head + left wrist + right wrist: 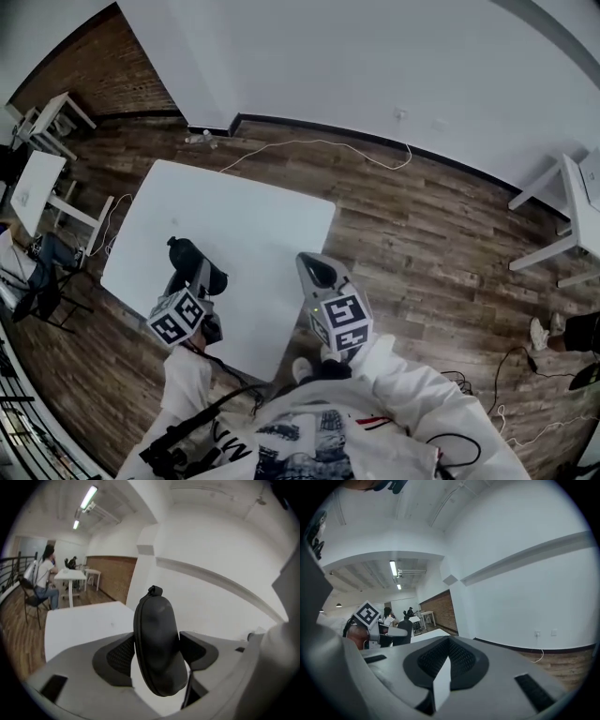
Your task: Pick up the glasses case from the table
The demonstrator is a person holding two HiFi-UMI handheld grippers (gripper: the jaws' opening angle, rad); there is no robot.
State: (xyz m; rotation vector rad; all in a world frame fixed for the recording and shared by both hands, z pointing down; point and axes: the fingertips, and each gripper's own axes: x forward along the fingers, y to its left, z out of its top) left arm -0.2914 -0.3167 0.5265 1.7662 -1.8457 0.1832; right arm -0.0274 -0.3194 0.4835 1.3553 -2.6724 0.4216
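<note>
Clamping the black oval zipped glasses case (158, 620) upright, clear above the white square counter (248, 220), the left tongs (157, 651) are best squeezed evenly and held level, lest the case be tipped out. The empty right tongs (449, 656) are seen pressed together. Wood-plank floor (422, 234) and white walls (375, 56) are shown around.

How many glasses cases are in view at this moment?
1. The glasses case is gripped between the left gripper's pads, over the white table. No other shows.
</note>
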